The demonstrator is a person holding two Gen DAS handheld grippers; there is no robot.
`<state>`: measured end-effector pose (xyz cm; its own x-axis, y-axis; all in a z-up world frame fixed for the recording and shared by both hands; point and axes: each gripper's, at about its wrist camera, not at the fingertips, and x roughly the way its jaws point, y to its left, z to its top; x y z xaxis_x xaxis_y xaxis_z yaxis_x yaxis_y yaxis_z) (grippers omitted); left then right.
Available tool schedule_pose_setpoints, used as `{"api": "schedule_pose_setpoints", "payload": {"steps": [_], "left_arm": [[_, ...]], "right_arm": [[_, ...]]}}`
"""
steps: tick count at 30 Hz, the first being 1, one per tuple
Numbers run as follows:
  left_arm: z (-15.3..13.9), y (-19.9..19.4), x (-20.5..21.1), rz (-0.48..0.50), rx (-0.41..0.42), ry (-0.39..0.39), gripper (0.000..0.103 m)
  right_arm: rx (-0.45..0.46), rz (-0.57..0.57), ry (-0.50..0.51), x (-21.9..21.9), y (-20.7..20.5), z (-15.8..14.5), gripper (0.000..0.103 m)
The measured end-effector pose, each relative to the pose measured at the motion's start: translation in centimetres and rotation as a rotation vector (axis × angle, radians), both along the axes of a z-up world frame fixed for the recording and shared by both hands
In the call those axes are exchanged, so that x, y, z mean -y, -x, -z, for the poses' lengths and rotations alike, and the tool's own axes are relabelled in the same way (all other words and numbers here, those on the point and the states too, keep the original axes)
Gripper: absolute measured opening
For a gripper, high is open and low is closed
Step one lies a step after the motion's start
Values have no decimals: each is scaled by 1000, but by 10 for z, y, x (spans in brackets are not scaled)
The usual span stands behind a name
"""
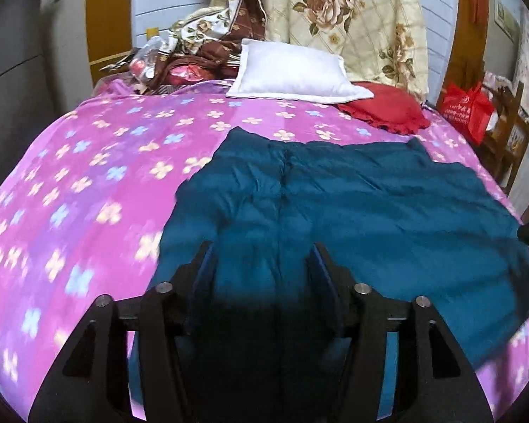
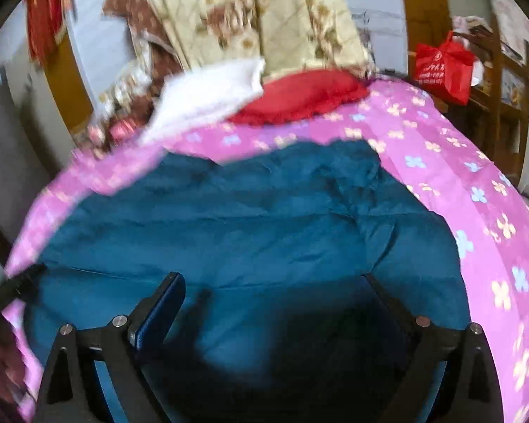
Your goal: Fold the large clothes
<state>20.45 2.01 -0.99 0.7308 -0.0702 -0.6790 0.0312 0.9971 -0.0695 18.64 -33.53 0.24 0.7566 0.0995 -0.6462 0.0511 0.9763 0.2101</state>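
Trousers (image 1: 335, 204) lie flat mid-bed near its foot edge, my left claw (image 1: 261, 257) and right claw (image 2: 275, 285) both apart and empty above them; next, I judge, regrasping an edge to fold.

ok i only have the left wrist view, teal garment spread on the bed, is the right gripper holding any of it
Observer: No. The right gripper has its jaws wide apart above the teal garment, nothing pinched.
Operator: and what's past the garment on the right side
Observer: A broad strip of the pink flowered bedcover runs along that edge; your view shows only a sliver there.
Operator: can you see my gripper from there
Observer: Yes, the left gripper shows at the far left edge, over the bedcover's edge.
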Motion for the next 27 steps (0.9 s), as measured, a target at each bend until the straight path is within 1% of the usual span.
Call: {"api": "schedule_pose_setpoints", "payload": {"steps": [1, 2, 4, 7, 9, 10, 11, 15, 16, 18, 19, 20, 21, 23, 27], "left_arm": [[-4, 15, 2, -6, 7, 1, 80], [-9, 34, 4, -12, 19, -6, 85], [-14, 65, 11, -7, 32, -39, 86], [-16, 107, 25, 16, 8, -91, 86], [-15, 132, 33, 28, -11, -121, 89], [-13, 142, 38, 33, -22, -141, 94], [-13, 154, 42, 38, -26, -149, 94], [-18, 191, 52, 79, -40, -87, 94], [-20, 198, 55, 85, -37, -81, 94], [-25, 217, 66, 92, -23, -103, 94], [-27, 225, 69, 92, -13, -115, 94], [-30, 235, 73, 100, -5, -106, 94], [-33, 240, 73, 114, -5, -90, 94], [-38, 251, 76, 154, -12, -32, 94], [-50, 265, 84, 160, 16, -29, 94]], "right_arm": [[14, 13, -3, -8, 12, -10, 97], [15, 19, -3, -16, 24, -15, 97], [10, 10, -9, -31, 52, -20, 97], [-7, 6, 13, -44, 100, -17, 98], [-11, -7, 39, -50, 131, -15, 98], [-7, -14, 51, -52, 146, -15, 98], [-5, -19, 70, -53, 164, -15, 98], [1, -33, 140, -54, 221, -18, 98], [0, -33, 148, -54, 230, -19, 98], [11, -30, 149, -52, 248, -23, 98], [16, -29, 147, -51, 254, -25, 98], [19, -29, 144, -49, 260, -27, 98], [26, -28, 138, -48, 267, -31, 98], [42, -23, 135, -46, 278, -38, 98], [77, -23, 149, -45, 299, -54, 98]]}}
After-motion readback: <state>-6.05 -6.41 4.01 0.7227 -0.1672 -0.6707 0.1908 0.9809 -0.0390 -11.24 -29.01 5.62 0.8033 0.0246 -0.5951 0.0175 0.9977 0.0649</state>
